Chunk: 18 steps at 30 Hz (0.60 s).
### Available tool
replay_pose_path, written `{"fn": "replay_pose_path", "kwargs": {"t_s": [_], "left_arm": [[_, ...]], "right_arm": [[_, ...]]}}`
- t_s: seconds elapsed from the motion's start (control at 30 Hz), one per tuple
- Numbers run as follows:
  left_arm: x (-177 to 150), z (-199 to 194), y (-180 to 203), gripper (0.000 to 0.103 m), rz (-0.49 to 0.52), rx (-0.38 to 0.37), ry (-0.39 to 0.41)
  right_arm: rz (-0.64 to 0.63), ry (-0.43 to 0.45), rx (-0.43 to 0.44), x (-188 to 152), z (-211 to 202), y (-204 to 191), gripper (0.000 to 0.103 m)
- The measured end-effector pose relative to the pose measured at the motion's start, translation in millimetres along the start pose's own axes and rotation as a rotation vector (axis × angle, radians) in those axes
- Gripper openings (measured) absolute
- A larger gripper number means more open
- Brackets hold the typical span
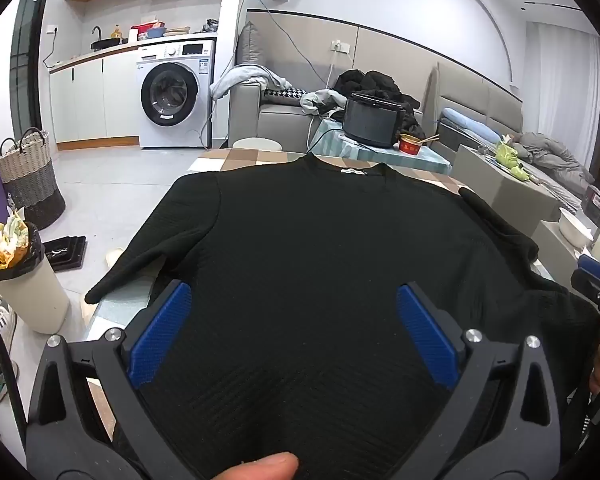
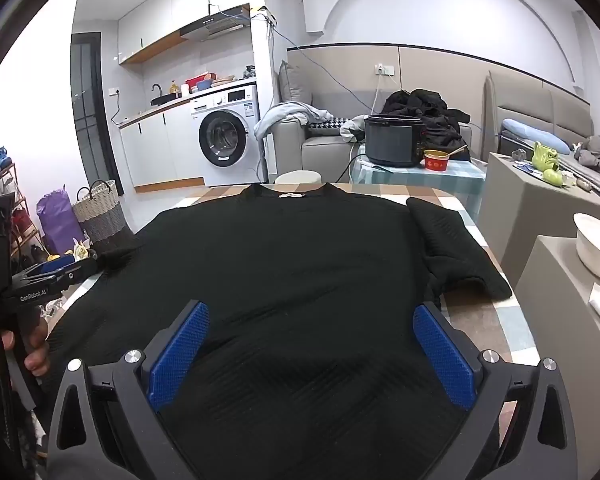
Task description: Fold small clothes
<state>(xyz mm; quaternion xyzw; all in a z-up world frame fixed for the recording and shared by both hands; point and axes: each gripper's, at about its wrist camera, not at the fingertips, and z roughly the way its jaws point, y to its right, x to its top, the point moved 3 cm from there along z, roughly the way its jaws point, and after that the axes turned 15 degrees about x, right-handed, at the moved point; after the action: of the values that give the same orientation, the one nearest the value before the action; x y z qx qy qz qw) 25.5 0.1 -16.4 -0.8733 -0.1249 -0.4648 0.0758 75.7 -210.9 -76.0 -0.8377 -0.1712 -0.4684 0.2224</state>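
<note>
**Black top spread flat, both jaws wide apart**

The left gripper (image 1: 294,332) and the right gripper (image 2: 310,354) hover over the near hem of a black top (image 1: 312,264), jaws spread wide, blue pads (image 1: 162,334) clear of the cloth with nothing clamped. The top lies on the checked counter (image 2: 496,320), neck away from the grippers, a small pale label (image 2: 291,195) at the collar. Its knit looks ribbed or waffled, though the dark cloth makes that hard to judge. One sleeve (image 1: 148,248) runs off the counter's left edge; the other (image 2: 456,252) is folded on the counter at right. Beyond stand a black cooker (image 2: 394,140) and a washer (image 1: 176,94).
</note>
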Motion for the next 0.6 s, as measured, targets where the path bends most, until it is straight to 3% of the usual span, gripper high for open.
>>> {"fn": "replay_pose_path", "kwargs": {"t_s": [0.6], "left_arm": [[0, 0, 0, 0.102, 0.002, 0.004, 0.012]], "right_arm": [[0.004, 0.017, -0.003, -3, -4, 7, 0.103]]}}
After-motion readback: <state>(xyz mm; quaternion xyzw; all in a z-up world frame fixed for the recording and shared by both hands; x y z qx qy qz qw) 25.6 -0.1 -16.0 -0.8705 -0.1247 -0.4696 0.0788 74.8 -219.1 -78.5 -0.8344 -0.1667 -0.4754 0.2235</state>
